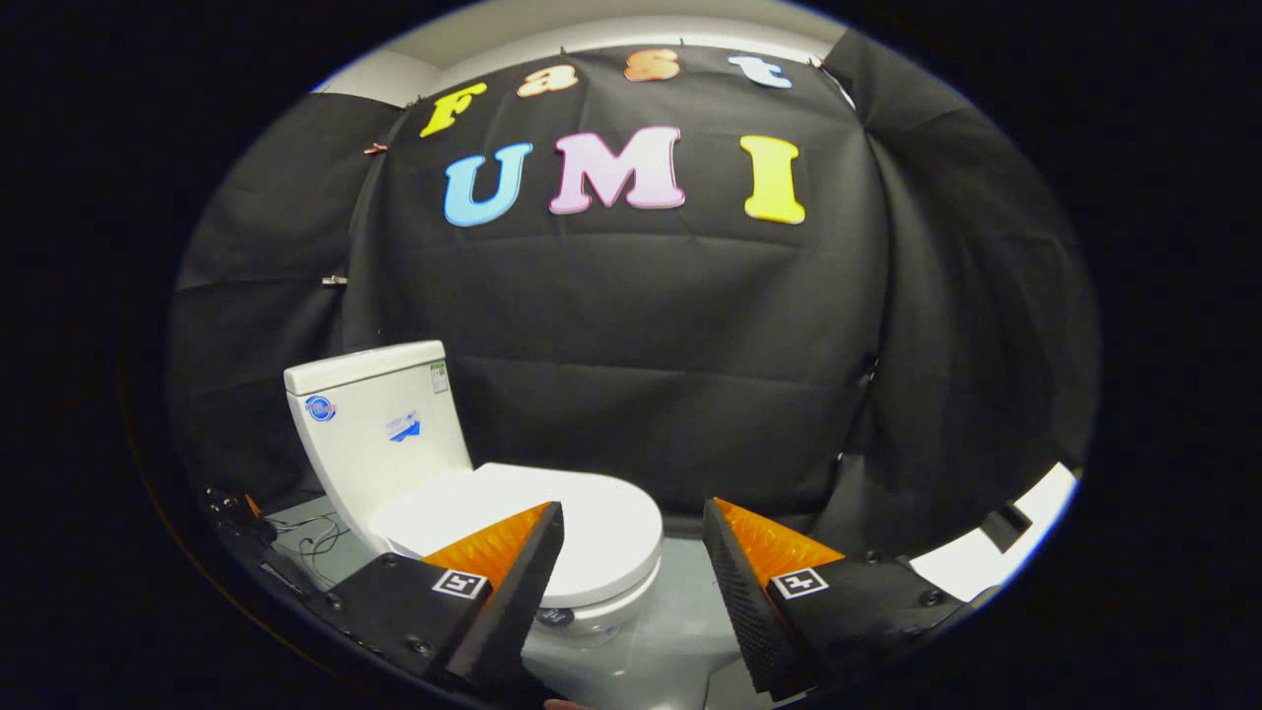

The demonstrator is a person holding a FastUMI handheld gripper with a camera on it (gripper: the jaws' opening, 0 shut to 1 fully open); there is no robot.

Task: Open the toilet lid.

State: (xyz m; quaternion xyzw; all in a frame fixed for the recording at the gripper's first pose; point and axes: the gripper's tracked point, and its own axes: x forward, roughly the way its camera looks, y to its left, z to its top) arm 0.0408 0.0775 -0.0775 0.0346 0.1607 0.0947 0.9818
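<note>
You have one toilet (473, 473) in front of you, with one tank (380, 419) at its far left end and one lid (552, 528) lying flat and closed over the bowl. The tank carries three stickers on its face: one round one near the upper left corner, one small one near the upper right corner, and one lower down toward the middle. A few thin cables (315, 537) lie loose on the floor (680, 611) to the left of the toilet's base, beside some dark hardware that is too dim to make out.

Your gripper (631, 523) has its two fingers spread wide, with nothing between them and nothing touched. The lid sits just ahead of the fingers and to the left: your left finger (513, 552) overlaps the near part of the lid in the view, and the lid's rounded front edge reaches into the gap between the fingers. Your right finger (759, 557) stands apart from the toilet, over bare floor. The tank lies farther off, beyond the left finger. Black cloth walls (641, 345) close the booth behind and to both sides.
</note>
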